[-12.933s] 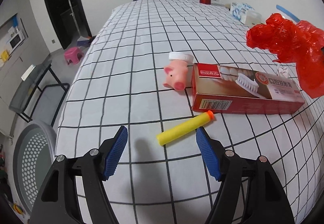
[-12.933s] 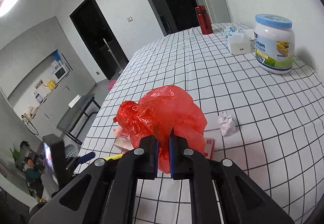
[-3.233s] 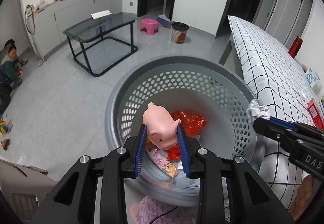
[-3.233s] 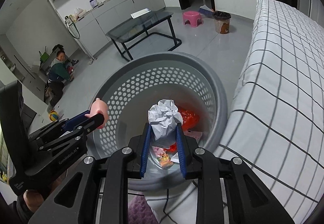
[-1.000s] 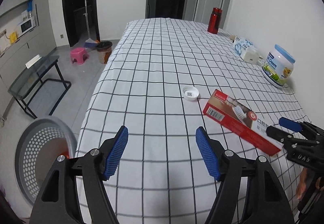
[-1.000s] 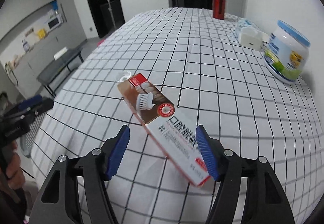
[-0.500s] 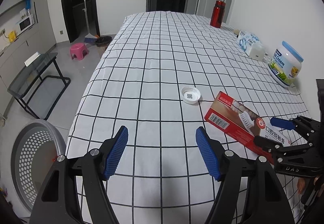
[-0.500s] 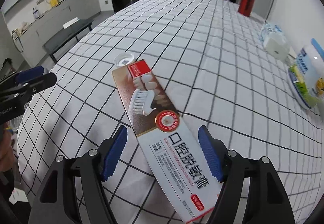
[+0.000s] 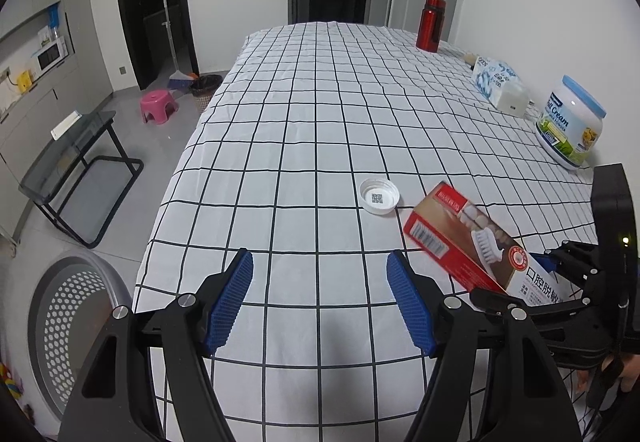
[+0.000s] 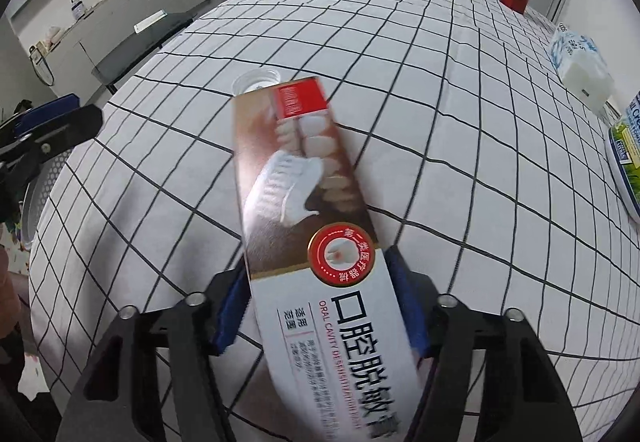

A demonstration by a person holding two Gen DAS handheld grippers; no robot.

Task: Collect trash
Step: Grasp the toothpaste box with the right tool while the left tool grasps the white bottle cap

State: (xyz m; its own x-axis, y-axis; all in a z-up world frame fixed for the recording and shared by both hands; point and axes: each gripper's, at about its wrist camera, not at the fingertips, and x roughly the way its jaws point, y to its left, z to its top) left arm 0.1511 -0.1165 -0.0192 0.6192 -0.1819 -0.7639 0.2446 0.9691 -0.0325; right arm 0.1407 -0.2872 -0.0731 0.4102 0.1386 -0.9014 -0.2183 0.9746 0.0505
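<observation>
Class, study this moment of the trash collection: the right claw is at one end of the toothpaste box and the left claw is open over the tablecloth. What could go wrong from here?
1. The right claw holds the toothpaste box near one end, so the long free end could lever it out of the grip.
2. The white cap lies close to the box's far end; a swing might knock it.
3. The basket sits on the floor beyond the table edge, so a slip on the way would land the box on the floor.
</observation>
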